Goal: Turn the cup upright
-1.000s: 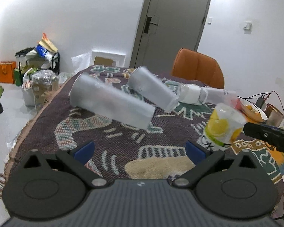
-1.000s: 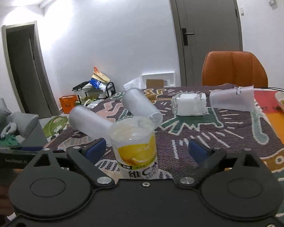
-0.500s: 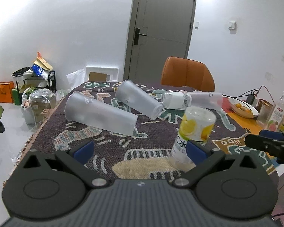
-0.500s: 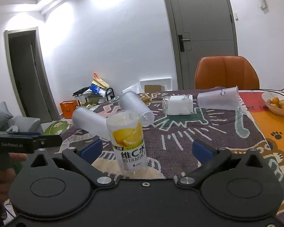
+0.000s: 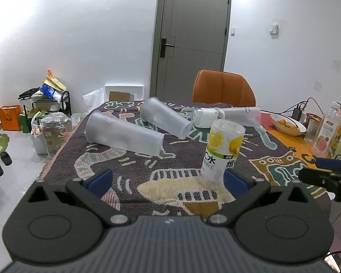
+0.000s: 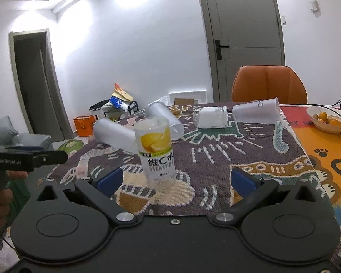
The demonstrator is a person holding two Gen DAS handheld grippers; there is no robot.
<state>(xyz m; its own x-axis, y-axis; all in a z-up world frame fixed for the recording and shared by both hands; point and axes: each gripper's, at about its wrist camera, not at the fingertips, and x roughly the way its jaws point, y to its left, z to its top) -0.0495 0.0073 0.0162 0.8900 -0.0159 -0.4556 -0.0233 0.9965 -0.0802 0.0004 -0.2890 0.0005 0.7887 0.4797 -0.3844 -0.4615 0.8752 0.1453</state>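
- Two frosted cups [image 5: 125, 134] are seen lying on their sides at centre left of the left view, judged not yet righted.
- The lemon cup [image 5: 222, 152] stands at centre, touched by nothing.
- The left gripper [image 5: 168, 179] is held level, jaws spread and empty.
- The right gripper [image 6: 176, 178] is likewise held low, spread wide, grasping nothing.

near edge of tablecloth [image 6: 250, 150] open right of lemon cup [image 6: 158, 150]; toppled frosted cups [image 6: 116, 134] crowd its left and far side.
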